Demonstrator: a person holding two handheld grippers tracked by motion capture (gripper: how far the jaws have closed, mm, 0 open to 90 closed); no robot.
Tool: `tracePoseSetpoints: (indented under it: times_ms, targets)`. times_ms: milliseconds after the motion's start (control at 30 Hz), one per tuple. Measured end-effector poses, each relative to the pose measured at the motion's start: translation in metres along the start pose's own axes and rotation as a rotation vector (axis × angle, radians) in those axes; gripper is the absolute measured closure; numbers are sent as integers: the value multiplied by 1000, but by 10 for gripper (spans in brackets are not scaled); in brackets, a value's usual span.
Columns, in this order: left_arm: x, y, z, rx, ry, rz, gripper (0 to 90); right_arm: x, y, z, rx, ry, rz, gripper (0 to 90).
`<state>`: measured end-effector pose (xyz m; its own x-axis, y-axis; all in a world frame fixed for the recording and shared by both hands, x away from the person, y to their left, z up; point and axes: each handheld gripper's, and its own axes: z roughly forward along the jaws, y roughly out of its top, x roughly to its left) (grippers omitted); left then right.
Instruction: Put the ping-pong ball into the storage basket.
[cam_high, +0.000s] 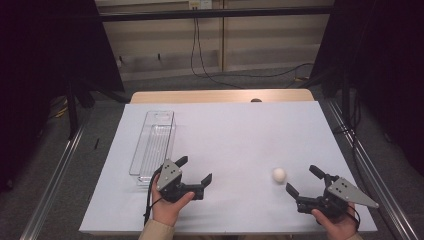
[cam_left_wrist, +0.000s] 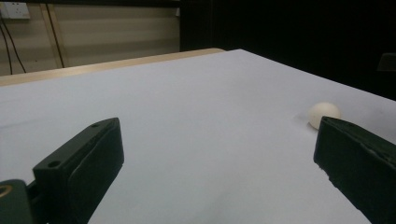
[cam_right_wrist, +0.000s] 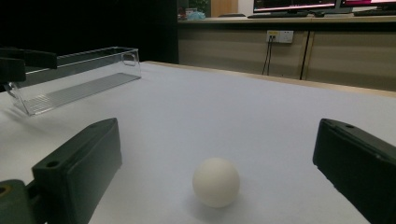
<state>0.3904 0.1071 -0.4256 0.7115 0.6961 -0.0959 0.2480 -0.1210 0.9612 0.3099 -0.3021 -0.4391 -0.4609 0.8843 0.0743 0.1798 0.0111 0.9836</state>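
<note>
Right claw (cam_high: 301, 180): open, jaws flanking the white ball (cam_high: 279, 174).
Left claw (cam_high: 196, 169): open, empty.
Risk: a jaw nudge likely rolls the ball across the bench (cam_high: 230, 135).

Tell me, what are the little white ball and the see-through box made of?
The ball looks like matte plastic or something similar; it is smooth, without shine or seams, so I can't be sure. The box looks like clear hard plastic: you can see the table cover through its walls, and its edges glint.
</note>
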Motion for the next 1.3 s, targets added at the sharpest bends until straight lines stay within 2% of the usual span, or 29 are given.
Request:
tracePoseSetpoints:
  times_ms: [1300]
  targets:
    - [-14, 2, 21, 36, -42, 6, 17, 1, 0, 1, -5, 2, 6, 6]
